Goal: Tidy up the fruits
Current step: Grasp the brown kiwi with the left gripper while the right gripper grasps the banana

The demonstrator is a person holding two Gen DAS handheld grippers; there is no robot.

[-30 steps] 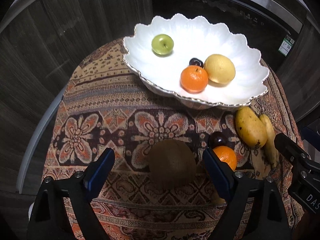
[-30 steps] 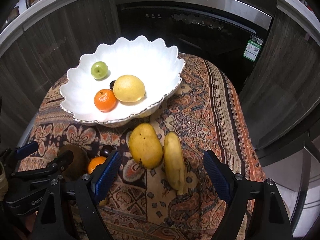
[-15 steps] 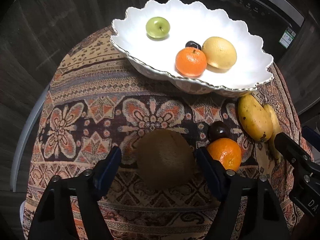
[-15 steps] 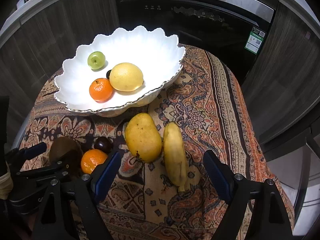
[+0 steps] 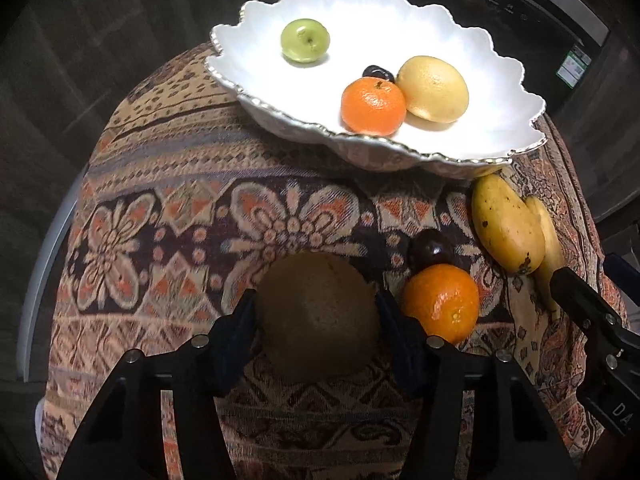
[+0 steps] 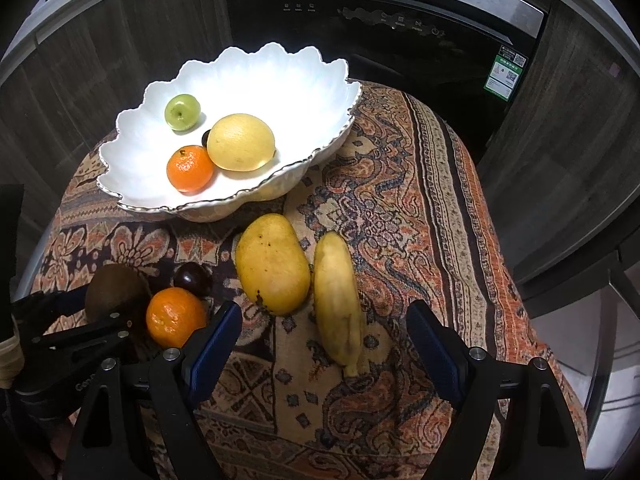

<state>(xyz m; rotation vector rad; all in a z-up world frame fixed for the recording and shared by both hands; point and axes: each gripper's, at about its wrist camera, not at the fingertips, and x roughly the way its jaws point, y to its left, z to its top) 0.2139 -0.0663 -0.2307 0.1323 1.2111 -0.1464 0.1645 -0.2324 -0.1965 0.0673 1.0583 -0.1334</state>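
Note:
My left gripper point(image 5: 316, 320) is shut on a brown kiwi point(image 5: 318, 316) that rests on the patterned cloth; it also shows in the right wrist view point(image 6: 114, 292). An orange point(image 5: 440, 302) and a dark plum point(image 5: 432, 249) lie just right of it. A white scalloped bowl point(image 5: 500, 136) behind holds a green apple point(image 5: 305, 41), an orange point(image 5: 373, 106), a lemon point(image 5: 433, 89) and a dark plum point(image 5: 378, 72). My right gripper point(image 6: 324, 336) is open and empty, over a banana point(image 6: 338, 302), beside a mango point(image 6: 272, 264).
The round table point(image 6: 420, 184) is covered by a patterned cloth. A dark dishwasher point(image 6: 384, 36) and wooden cabinet fronts point(image 6: 100, 52) stand behind it. The table edge drops off on the right and left.
My left gripper has moved forward and closed its fingers around the kiwi. My right gripper has drifted slightly forward over the banana and stays open.

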